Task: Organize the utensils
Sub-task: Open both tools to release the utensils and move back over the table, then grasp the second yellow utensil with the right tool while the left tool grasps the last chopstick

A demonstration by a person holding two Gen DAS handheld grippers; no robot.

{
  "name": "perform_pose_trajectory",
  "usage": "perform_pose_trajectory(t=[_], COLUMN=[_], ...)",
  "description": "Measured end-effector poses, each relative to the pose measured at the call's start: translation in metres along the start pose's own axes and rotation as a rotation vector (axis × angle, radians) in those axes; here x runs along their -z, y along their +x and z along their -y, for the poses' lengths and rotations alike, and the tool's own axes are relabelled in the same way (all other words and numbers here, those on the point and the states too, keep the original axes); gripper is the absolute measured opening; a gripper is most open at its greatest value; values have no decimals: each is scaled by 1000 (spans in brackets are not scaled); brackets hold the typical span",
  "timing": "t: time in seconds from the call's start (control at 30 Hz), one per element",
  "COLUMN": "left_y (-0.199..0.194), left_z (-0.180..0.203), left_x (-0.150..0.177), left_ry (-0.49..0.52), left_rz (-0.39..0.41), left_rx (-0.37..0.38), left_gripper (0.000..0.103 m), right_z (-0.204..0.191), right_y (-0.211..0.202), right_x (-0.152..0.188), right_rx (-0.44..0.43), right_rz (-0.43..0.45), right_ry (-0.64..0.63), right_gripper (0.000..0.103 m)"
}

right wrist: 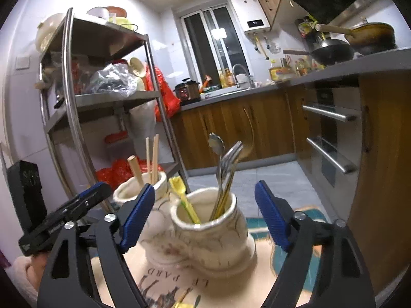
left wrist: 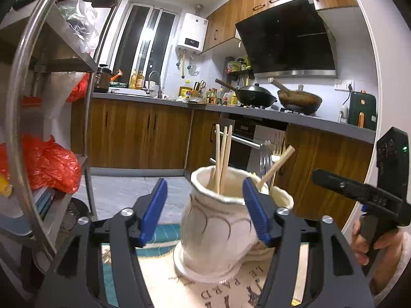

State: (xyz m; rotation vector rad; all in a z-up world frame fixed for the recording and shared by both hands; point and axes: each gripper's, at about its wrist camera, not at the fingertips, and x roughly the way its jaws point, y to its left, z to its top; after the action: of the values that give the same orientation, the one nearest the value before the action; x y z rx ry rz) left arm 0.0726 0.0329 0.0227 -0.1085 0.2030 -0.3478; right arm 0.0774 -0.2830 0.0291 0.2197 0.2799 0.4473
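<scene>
Two cream ceramic holders joined side by side stand on a printed cloth (right wrist: 164,279) covering the tabletop. In the left wrist view the chopstick holder (left wrist: 218,225) is nearest, glazed off-white with thin dark curved lines and a wavy rim; three pale wooden chopsticks (left wrist: 223,154) stand upright in it, and a thicker wooden stick (left wrist: 277,166) leans out to the right. Behind it, the second holder (right wrist: 213,228) carries metal forks (right wrist: 228,164), a spoon (right wrist: 215,142) and a yellow plastic utensil (right wrist: 179,187).

The left gripper (left wrist: 205,205) hovers level before the chopstick holder, its blue-padded fingers (left wrist: 154,205) spread wide on either side of the rim and holding nothing. The right gripper (right wrist: 204,214) faces the fork holder the same way, fingers (right wrist: 272,218) wide apart and empty. At the right edge of the left view a hand (left wrist: 362,241) grips the right gripper's handle.
</scene>
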Motion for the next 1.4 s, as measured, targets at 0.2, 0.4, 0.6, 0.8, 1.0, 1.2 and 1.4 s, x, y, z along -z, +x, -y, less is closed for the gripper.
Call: perform_pose_trajectory(t=[0.2, 0.4, 0.6, 0.8, 1.0, 1.2, 1.4], left_y=[-24, -38, -48, -50, -42, -38, -34], left_z=[8, 15, 18, 18, 20, 19, 22], left_x=[17, 31, 47, 61, 66, 70, 73], left_ry=[34, 47, 22, 9, 28, 30, 50], left_rz=[-2, -62, -149, -232, -279, -312, -346], left_rx=[-82, -117, -128, -138, -142, -128, -121], left_gripper=[92, 97, 97, 97, 97, 97, 97], right_z=[-7, -18, -24, -29, -30, -39, -48], right_y=[-19, -29, -34, -22, -8, 3, 11], right_x=[19, 37, 58, 81, 94, 108, 113], right_rx=[10, 44, 55, 83, 101, 39, 8], right_rz=[-44, -106, -214, -376, -497, -610, -649], right_ry=[-11, -69, -111, -152, -169, -197, -215], right_gripper=[92, 92, 93, 93, 92, 66, 58])
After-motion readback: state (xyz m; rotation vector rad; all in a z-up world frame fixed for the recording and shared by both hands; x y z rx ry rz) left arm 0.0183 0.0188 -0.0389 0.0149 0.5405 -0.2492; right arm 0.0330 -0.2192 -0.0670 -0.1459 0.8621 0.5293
